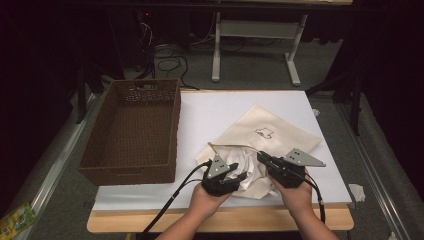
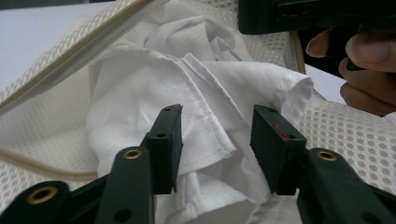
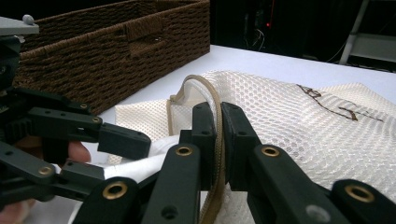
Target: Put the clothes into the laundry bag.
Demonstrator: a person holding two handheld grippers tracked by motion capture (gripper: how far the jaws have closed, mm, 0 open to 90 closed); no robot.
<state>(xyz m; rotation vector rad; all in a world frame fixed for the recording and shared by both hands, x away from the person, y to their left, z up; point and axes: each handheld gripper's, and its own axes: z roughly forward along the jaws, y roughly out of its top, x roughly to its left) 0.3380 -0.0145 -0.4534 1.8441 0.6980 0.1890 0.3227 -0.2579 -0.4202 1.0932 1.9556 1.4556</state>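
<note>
Pinching the mesh bag's (image 1: 270, 132) zipper edge in my right gripper (image 3: 219, 140), I hold my left gripper (image 2: 217, 144) open around the white shirt (image 2: 187, 93) bunched in its mouth near the table's (image 1: 210, 110) front edge, the wicker basket (image 1: 132, 130) at its left edge.

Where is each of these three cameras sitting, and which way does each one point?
High view: above the person's side of the table, looking forward and down; both forearms, left gripper and right gripper show.
Left gripper view: rides that gripper, looking along its parted jaws at the white cloth in the mesh bag; fingers of the other hand show.
Right gripper view: rides that gripper, facing the wicker basket; jaws pinch the bag's zipper edge.
Shared: both gripper views show the mesh bag.
</note>
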